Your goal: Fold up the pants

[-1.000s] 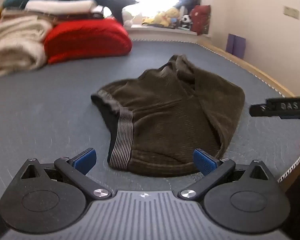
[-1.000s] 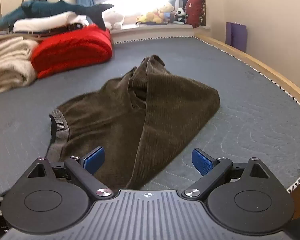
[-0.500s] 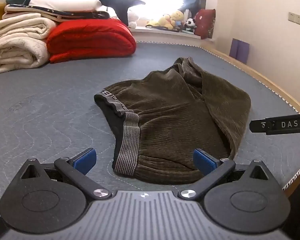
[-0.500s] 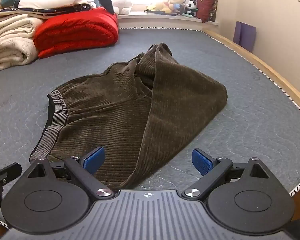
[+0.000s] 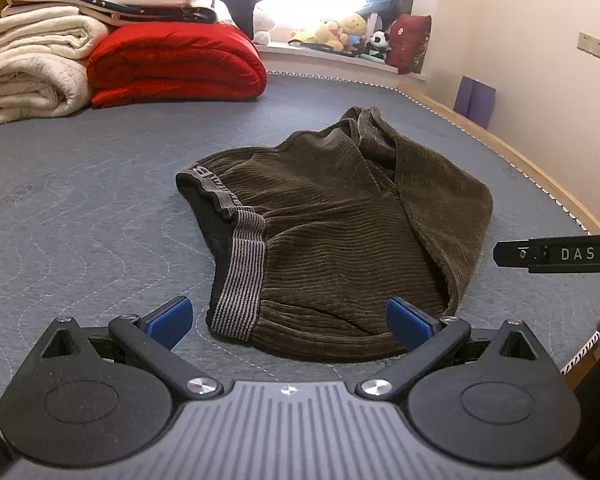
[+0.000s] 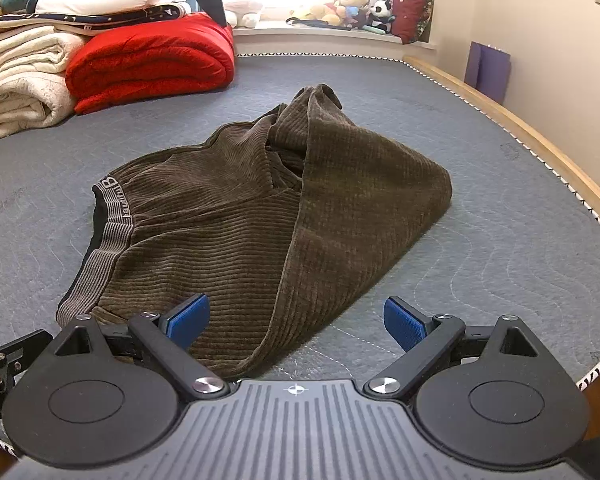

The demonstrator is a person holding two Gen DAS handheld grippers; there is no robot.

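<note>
left gripper [image 5: 288, 318] jaws spread wide, holding nothing; blue pads [image 5: 168, 317] hover just short of pants' near edge, not touching. right gripper [image 6: 298, 322] same deal, wide open and empty; left pad sits over near hem, contact hard to call. brown corduroy pants [image 5: 332, 232] lie mid grey mattress [image 5: 80, 220], folded into squat bundle; striped waistband [image 5: 240, 276] on left; long axis roughly left-right. red blanket [image 5: 172, 64] well behind.

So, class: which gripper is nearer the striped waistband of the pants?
Left. The left gripper is open just short of the waistband end. The right gripper, also open, sits further along the near hem, with the waistband off to its left.
</note>
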